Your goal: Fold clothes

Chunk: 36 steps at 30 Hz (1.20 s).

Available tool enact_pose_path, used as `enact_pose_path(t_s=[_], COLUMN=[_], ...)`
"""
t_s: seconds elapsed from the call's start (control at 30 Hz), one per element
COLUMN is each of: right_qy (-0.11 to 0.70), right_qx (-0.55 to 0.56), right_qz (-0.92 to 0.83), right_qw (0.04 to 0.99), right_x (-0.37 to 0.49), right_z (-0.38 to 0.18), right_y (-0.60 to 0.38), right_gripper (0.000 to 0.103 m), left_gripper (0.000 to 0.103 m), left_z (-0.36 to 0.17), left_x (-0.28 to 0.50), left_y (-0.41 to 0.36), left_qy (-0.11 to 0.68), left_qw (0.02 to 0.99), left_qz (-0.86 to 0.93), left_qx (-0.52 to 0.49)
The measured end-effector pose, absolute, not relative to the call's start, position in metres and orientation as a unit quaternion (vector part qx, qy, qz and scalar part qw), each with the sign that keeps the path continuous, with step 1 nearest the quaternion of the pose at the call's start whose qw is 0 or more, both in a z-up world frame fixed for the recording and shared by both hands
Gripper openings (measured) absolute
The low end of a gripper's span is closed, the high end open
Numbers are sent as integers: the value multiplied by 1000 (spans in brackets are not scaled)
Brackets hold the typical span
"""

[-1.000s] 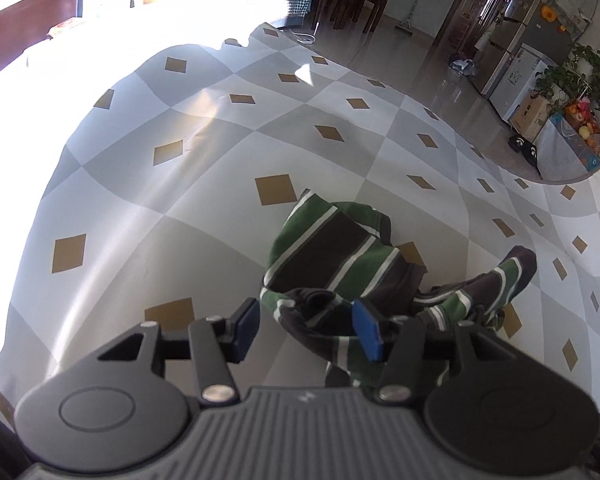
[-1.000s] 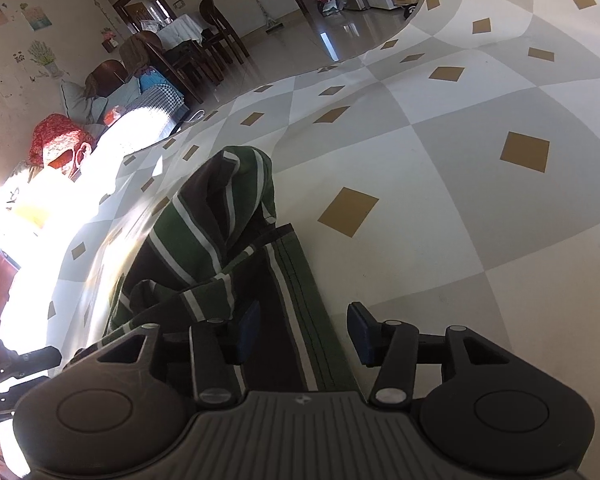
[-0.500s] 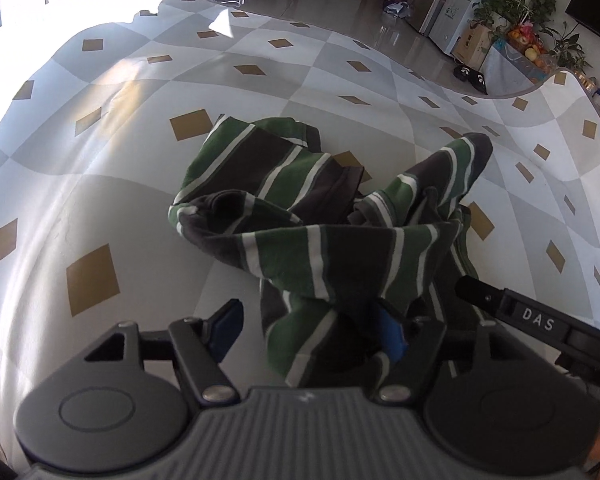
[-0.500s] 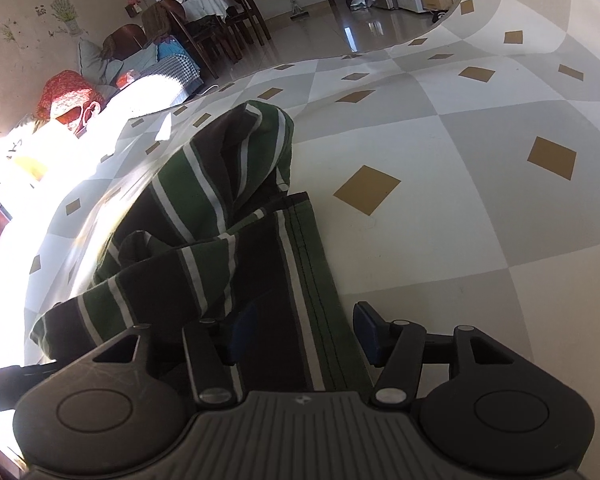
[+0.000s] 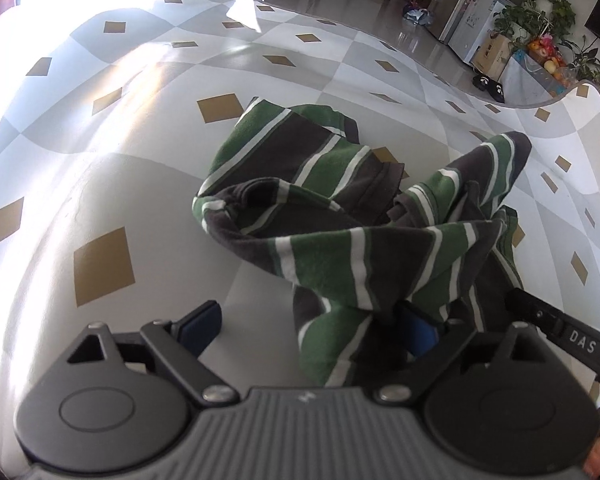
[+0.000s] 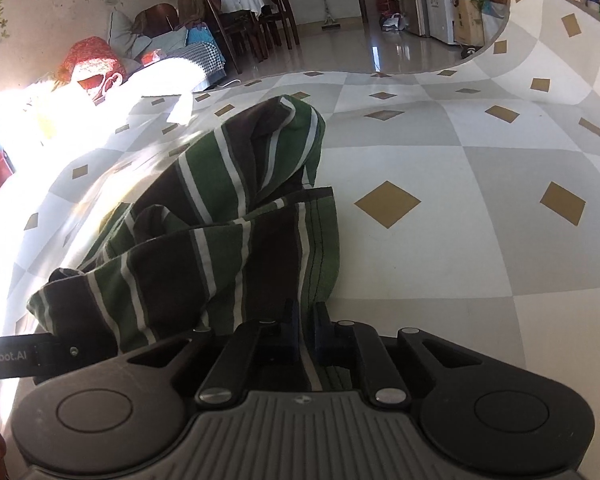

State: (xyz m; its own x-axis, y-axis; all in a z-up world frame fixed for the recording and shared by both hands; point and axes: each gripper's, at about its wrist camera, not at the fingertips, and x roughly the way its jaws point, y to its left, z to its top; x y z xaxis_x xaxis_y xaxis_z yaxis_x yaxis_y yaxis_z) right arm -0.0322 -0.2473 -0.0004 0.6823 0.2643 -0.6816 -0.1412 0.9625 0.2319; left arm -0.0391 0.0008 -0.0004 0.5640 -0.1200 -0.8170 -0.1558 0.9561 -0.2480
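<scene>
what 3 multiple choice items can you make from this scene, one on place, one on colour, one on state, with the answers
1. Where does the striped garment lie?
A. on the checked tabletop
B. on a chair
C. on the floor

2. What are the garment's stripes?
A. red and blue
B. green, dark brown and white
C. plain yellow

3. How do the jaws of the right gripper stand?
A. wide open above the cloth
B. open with nothing near
C. shut on an edge of the garment

Answers:
1 A, the cloth is bunched on the grey and white cover with tan diamonds.
2 B, both wrist views show green and dark bands split by thin white lines.
3 C, in the right wrist view the blue pads pinch the hem, having just closed.
</scene>
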Motion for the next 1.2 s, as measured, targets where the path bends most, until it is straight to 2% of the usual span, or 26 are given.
enact_pose_path(t_s=[0.23,0.43,0.8,1.0,1.2], right_qy=[350,330,387,381,361], right_qx=[98,59,-128,-77,-46], right_qz=[184,278,396,402,401], right_qw=[913,900,823,829,841], right_x=[-50,-74,-110,-105,-109], right_z=[26,37,-6,4,19], right_y=[-244,-216,-144,-153,-160], right_gripper=[7,7,9,31,40], left_gripper=[94,98,99,101,103], left_z=[16,31,24,11,4], left_x=[-42,-46,-42,-40,-42], left_y=[14,21,28,33,37], left_qy=[436,407,424,446,454], left_qw=[882,893,881,869,862], left_qz=[20,34,43,68,82], left_qx=[-180,-189,-206,-204,-211])
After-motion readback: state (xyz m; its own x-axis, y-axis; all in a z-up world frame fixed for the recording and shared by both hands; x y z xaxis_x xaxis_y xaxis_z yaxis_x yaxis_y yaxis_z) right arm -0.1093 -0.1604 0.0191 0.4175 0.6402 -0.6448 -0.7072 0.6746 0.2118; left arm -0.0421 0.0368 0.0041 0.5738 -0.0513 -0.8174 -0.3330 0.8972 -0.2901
